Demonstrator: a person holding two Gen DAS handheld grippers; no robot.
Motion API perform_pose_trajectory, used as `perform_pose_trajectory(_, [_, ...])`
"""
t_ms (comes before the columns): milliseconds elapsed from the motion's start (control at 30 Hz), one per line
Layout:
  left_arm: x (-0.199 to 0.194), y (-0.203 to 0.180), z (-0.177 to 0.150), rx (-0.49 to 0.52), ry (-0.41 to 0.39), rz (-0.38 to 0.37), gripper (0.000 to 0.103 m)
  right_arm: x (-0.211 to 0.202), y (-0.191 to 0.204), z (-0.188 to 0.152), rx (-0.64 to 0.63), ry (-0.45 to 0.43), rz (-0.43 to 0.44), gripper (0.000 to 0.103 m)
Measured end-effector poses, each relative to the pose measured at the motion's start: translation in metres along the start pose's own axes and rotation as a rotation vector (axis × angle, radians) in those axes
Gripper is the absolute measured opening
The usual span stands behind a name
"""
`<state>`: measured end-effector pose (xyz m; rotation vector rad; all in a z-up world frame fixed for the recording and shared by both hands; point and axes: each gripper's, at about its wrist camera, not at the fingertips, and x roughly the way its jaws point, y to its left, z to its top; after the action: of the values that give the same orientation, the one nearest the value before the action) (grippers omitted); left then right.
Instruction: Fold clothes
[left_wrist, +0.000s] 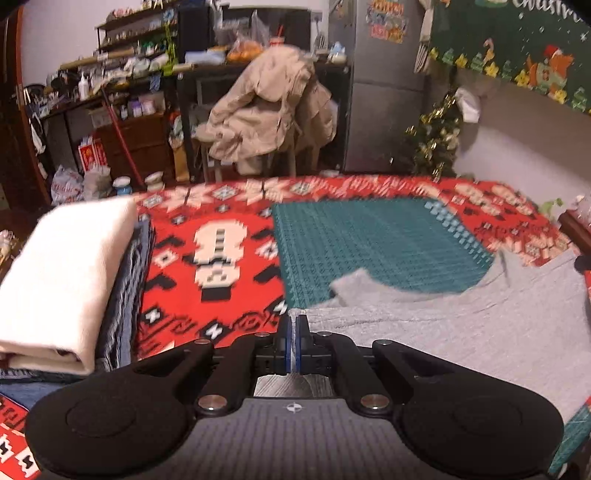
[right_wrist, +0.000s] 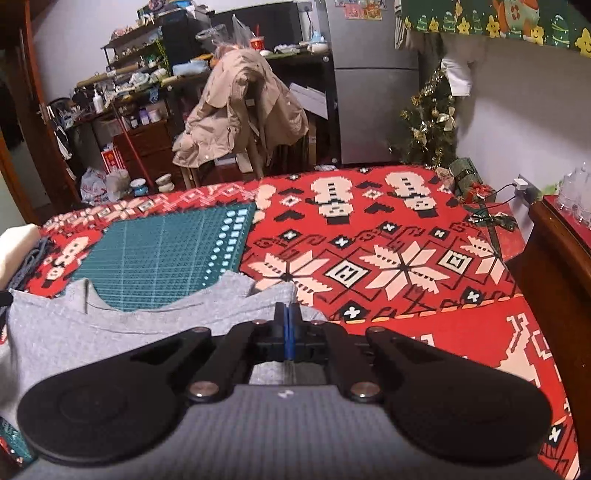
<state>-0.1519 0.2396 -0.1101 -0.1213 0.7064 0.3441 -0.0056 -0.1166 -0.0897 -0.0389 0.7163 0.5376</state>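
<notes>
A grey shirt (left_wrist: 461, 332) lies flat on a red patterned blanket (left_wrist: 207, 314), its neckline over a green cutting mat (left_wrist: 369, 243). My left gripper (left_wrist: 294, 321) is shut on the shirt's left edge, and a thin pale strip of fabric shows between the blue pads. In the right wrist view the same shirt (right_wrist: 92, 332) spreads to the left. My right gripper (right_wrist: 287, 310) is shut at its right shoulder edge, with grey cloth showing under the fingers. The shirt's lower part is hidden behind both gripper bodies.
A folded cream cloth (left_wrist: 66, 273) tops a stack with denim (left_wrist: 125, 295) at the left edge. A wooden bedside cabinet (right_wrist: 554, 258) stands at the right, with a wrapped gift (right_wrist: 469, 184) and a small Christmas tree (right_wrist: 428, 122) behind. A chair draped with a beige jacket (left_wrist: 269, 107) stands beyond the bed.
</notes>
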Motion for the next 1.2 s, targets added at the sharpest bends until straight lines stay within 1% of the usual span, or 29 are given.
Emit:
perform_pose_trajectory(100, [0.018, 0.003, -0.006, -0.003, 0.049, 0.01, 0.002, 0.018, -0.005, -0.005, 0.008, 0.028, -0.016, 0.0])
perform_pose_trajectory(133, [0.022, 0.004, -0.008, -0.007, 0.06, 0.008, 0.002, 0.026, -0.007, -0.008, 0.007, 0.048, -0.033, 0.0])
perform_pose_trajectory(200, [0.028, 0.004, -0.011, 0.001, 0.083, 0.016, 0.002, 0.037, -0.013, -0.015, 0.025, 0.075, -0.039, 0.0])
perform_pose_trajectory(267, [0.029, 0.005, -0.013, -0.009, 0.103, 0.0, 0.002, 0.045, -0.018, -0.02, 0.047, 0.098, -0.036, 0.002])
perform_pose_trajectory(300, [0.029, 0.006, -0.014, -0.017, 0.116, -0.013, 0.004, 0.044, -0.02, -0.022, 0.06, 0.096, -0.032, 0.003])
perform_pose_trajectory(333, [0.027, 0.009, -0.014, -0.026, 0.112, -0.028, 0.006, 0.041, -0.022, -0.022, 0.078, 0.085, -0.029, 0.009])
perform_pose_trajectory(367, [0.024, 0.011, -0.013, -0.035, 0.112, -0.039, 0.009, 0.038, -0.025, -0.022, 0.096, 0.074, -0.025, 0.012])
perform_pose_trajectory(400, [0.021, 0.013, -0.013, -0.046, 0.11, -0.045, 0.013, 0.033, -0.028, -0.02, 0.109, 0.067, -0.02, 0.012])
perform_pose_trajectory(433, [0.017, 0.016, -0.012, -0.056, 0.108, -0.051, 0.02, 0.027, -0.032, -0.019, 0.12, 0.061, -0.016, 0.012])
perform_pose_trajectory(500, [0.008, 0.022, -0.012, -0.084, 0.107, -0.061, 0.025, 0.013, -0.037, -0.015, 0.13, 0.057, -0.007, 0.012])
perform_pose_trajectory(567, [-0.003, 0.029, -0.013, -0.128, 0.117, -0.077, 0.025, -0.006, -0.04, -0.014, 0.123, 0.069, 0.01, 0.012])
perform_pose_trajectory(633, [-0.015, 0.036, -0.017, -0.184, 0.133, -0.109, 0.025, -0.024, -0.041, -0.019, 0.111, 0.108, 0.027, 0.012])
perform_pose_trajectory(733, [-0.032, 0.04, -0.026, -0.232, 0.171, -0.168, 0.025, -0.042, -0.042, -0.036, 0.128, 0.187, 0.046, 0.012])
perform_pose_trajectory(800, [-0.04, 0.041, -0.032, -0.247, 0.196, -0.19, 0.025, -0.05, -0.042, -0.049, 0.147, 0.226, 0.059, 0.012])
perform_pose_trajectory(867, [-0.049, 0.041, -0.039, -0.251, 0.223, -0.202, 0.025, -0.057, -0.04, -0.062, 0.16, 0.251, 0.071, 0.012])
perform_pose_trajectory(967, [-0.056, 0.039, -0.049, -0.255, 0.258, -0.218, 0.025, -0.062, -0.038, -0.072, 0.167, 0.26, 0.073, 0.013])
perform_pose_trajectory(1133, [-0.057, 0.028, -0.062, -0.248, 0.293, -0.256, 0.025, -0.067, -0.036, -0.076, 0.172, 0.259, 0.074, 0.013])
perform_pose_trajectory(1200, [-0.055, 0.022, -0.065, -0.223, 0.298, -0.251, 0.025, -0.068, -0.036, -0.076, 0.164, 0.264, 0.068, 0.013])
